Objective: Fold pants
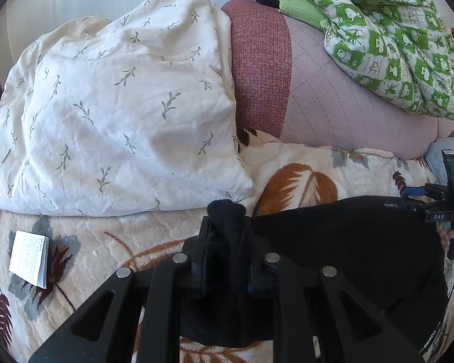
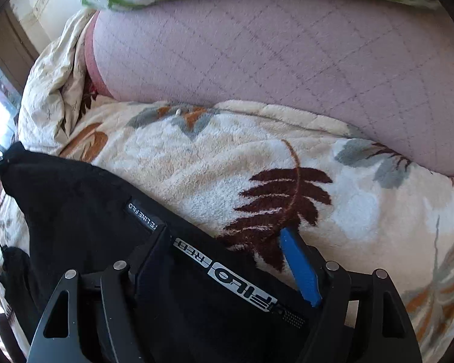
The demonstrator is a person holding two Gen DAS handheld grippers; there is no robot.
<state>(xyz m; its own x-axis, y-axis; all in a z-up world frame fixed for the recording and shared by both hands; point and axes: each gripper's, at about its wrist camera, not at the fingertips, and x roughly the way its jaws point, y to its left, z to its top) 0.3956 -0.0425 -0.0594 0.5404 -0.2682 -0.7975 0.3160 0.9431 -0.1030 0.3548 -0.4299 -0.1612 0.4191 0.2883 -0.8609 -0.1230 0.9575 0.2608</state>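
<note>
Our left gripper point(image 1: 224, 242) pinches bunched black pants point(image 1: 348, 242); only our right gripper point(image 2: 227, 272), spread, shows their waistband lettering point(image 2: 224, 272).

We count one pair of black pants point(image 1: 348, 242), two grippers, left point(image 1: 224, 242) and right point(image 2: 227, 269), one white leaf-print pillow point(image 1: 121, 115) beyond the left fingers, one green checked quilt point(image 1: 393, 39), one fleece blanket point(image 2: 227, 157), and one booklet point(image 1: 28, 258).
</note>
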